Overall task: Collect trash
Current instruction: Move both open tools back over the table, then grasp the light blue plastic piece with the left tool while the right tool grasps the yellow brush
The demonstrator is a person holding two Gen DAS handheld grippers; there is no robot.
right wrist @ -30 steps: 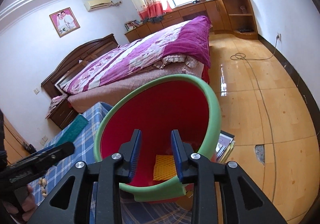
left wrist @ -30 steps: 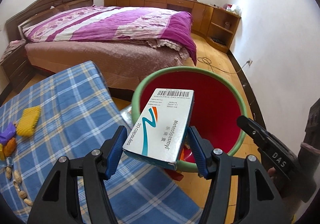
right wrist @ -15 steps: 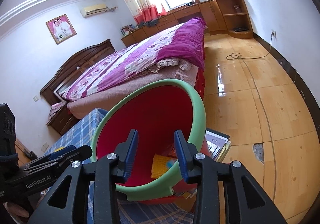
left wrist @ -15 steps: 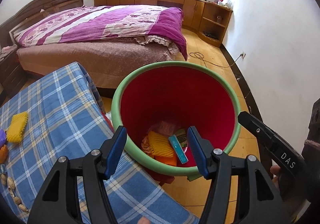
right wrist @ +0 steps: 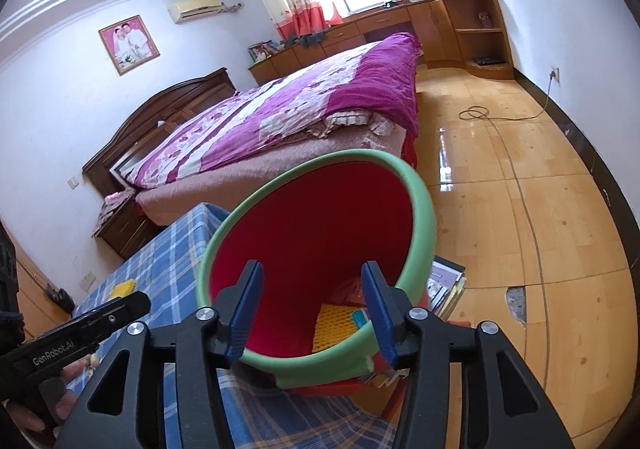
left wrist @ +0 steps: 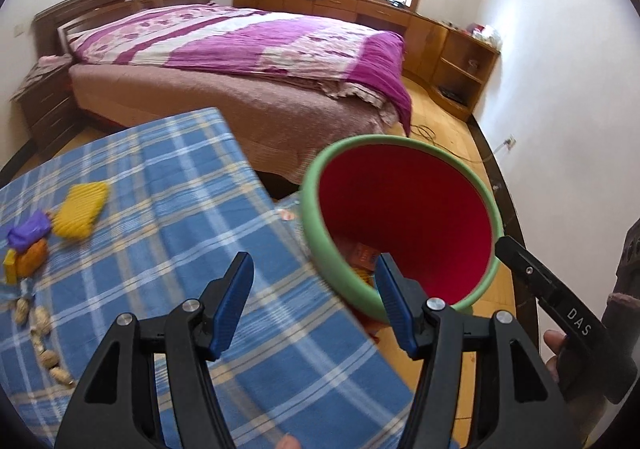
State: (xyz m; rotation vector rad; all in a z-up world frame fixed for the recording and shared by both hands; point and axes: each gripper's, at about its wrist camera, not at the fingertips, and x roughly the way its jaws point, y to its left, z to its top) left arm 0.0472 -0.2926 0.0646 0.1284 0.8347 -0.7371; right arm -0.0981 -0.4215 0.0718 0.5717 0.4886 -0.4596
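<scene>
While both tools stand apart and empty, right tool [right wrist: 312, 309] jaws just widened over the red bin [right wrist: 416, 205], left tool [left wrist: 312, 301] above the checked worktop [left wrist: 168, 185], trash inside the bin, yellow sponge [left wrist: 82, 211] and peanuts [left wrist: 40, 329] on the worktop.

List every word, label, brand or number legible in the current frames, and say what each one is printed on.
"DAS" — on the black body of the right gripper, seen from the left wrist view.
"GenRobot.AI" — on the black body of the left gripper, seen from the right wrist view.
Print on the packets inside the red bin: too small and blurred to read.
Covers of the booklets stacked behind the bin: unreadable.
</scene>
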